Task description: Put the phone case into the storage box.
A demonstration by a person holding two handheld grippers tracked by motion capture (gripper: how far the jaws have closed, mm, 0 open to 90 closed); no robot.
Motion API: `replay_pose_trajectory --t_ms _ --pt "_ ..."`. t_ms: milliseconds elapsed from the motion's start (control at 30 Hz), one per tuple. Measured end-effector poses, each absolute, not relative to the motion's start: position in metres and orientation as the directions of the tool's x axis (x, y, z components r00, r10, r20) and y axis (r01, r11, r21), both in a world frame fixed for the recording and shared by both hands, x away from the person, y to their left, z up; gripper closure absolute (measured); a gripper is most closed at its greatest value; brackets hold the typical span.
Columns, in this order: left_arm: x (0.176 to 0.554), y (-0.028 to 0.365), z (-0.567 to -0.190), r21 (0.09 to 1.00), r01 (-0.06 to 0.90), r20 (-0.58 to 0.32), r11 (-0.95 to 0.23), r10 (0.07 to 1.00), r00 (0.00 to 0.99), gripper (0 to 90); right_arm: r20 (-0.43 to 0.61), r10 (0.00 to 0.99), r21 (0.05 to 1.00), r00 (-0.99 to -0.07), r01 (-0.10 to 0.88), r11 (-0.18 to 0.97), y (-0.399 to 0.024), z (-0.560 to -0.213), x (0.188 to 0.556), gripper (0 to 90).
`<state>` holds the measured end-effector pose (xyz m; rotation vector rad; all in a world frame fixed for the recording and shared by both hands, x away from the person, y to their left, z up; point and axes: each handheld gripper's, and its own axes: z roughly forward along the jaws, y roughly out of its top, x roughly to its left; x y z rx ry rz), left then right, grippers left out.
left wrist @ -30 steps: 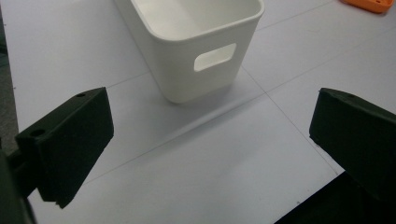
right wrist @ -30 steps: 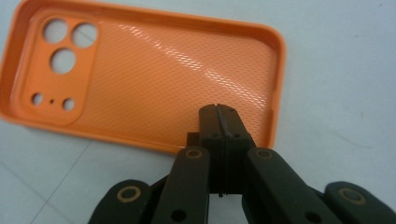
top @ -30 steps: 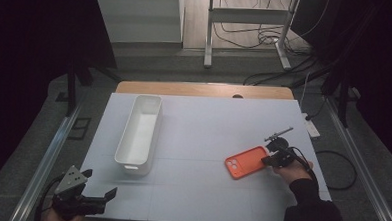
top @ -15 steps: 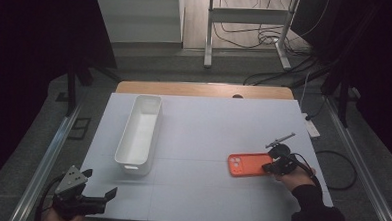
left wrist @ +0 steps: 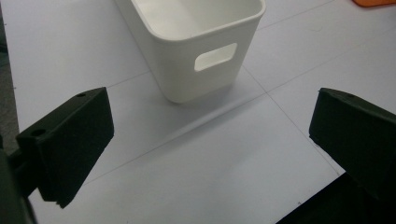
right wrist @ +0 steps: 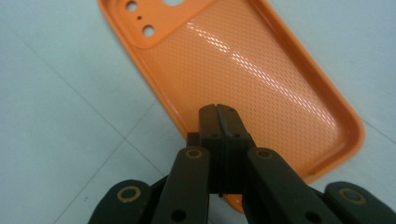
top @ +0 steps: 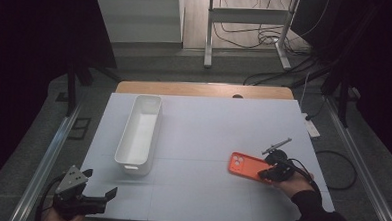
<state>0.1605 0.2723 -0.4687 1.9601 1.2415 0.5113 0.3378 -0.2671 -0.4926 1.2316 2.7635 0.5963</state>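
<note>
An orange phone case (top: 245,166) lies inside up on the white table at the right. In the right gripper view the orange phone case (right wrist: 243,70) shows its camera holes at the far end. My right gripper (top: 266,172) (right wrist: 217,112) is shut over the case's near long rim and seems to pinch it. A long white bin (top: 131,165) stands left of centre. My left gripper (top: 107,195) hovers at the front left corner. In its own view the left gripper (left wrist: 210,140) is open with nothing between the jaws, facing the bin's handle end (left wrist: 210,70).
The white table top (top: 208,131) has a wooden strip (top: 205,89) along its back edge. A white power strip (top: 312,128) lies just off the right edge. Metal rails run along both sides, and cables lie on the floor behind.
My right gripper has shifted a little to the right, and the orange case has moved and turned with it. The left gripper and the bin have stayed put.
</note>
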Motion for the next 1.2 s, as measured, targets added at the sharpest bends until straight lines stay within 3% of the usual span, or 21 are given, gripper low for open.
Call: replay_pose_trajectory --t_ms 1200 --pt "0.161 0.272 -0.469 0.762 0.597 -0.057 -0.251 0.892 0.448 1.1 0.180 0.640 0.375 -0.747 0.654 0.657 -0.222 -0.497 0.332 89.2"
